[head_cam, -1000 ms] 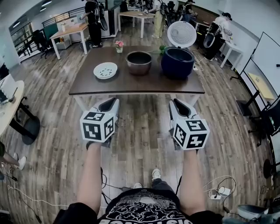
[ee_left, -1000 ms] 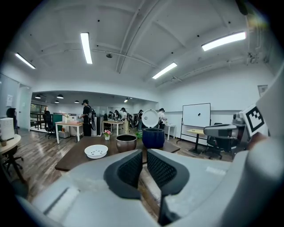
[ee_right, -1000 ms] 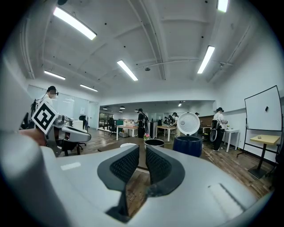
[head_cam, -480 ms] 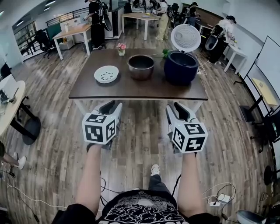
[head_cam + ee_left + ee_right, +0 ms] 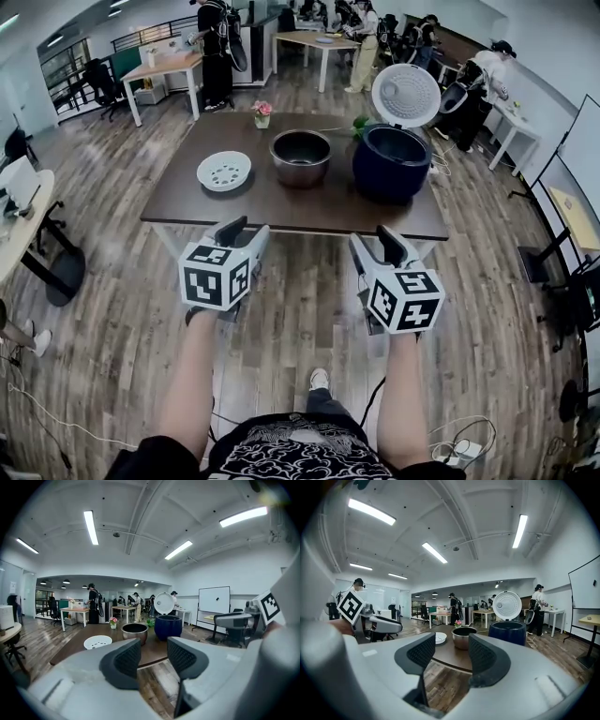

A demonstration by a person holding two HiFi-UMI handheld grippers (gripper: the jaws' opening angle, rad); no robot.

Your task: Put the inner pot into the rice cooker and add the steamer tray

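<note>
On a dark brown table (image 5: 281, 202) stand a metal inner pot (image 5: 300, 156), a dark blue rice cooker (image 5: 391, 161) with its white lid (image 5: 405, 95) raised, and a white perforated steamer tray (image 5: 224, 171). My left gripper (image 5: 242, 231) and right gripper (image 5: 373, 247) hover over the floor just short of the table's near edge, both open and empty. In the left gripper view the pot (image 5: 134, 631), cooker (image 5: 168, 626) and tray (image 5: 97, 642) show beyond the jaws. The right gripper view shows the pot (image 5: 464, 636), cooker (image 5: 506, 631) and tray (image 5: 439, 637) too.
A small pink flower vase (image 5: 262, 113) stands at the table's far edge, with a green plant (image 5: 360, 125) by the cooker. Other desks, chairs and several people fill the room behind. A whiteboard (image 5: 577, 159) stands at right. Cables (image 5: 466, 441) lie on the wooden floor.
Both grippers opened from nearly shut. I have moved closer to the table, and the grippers now reach its near edge.
</note>
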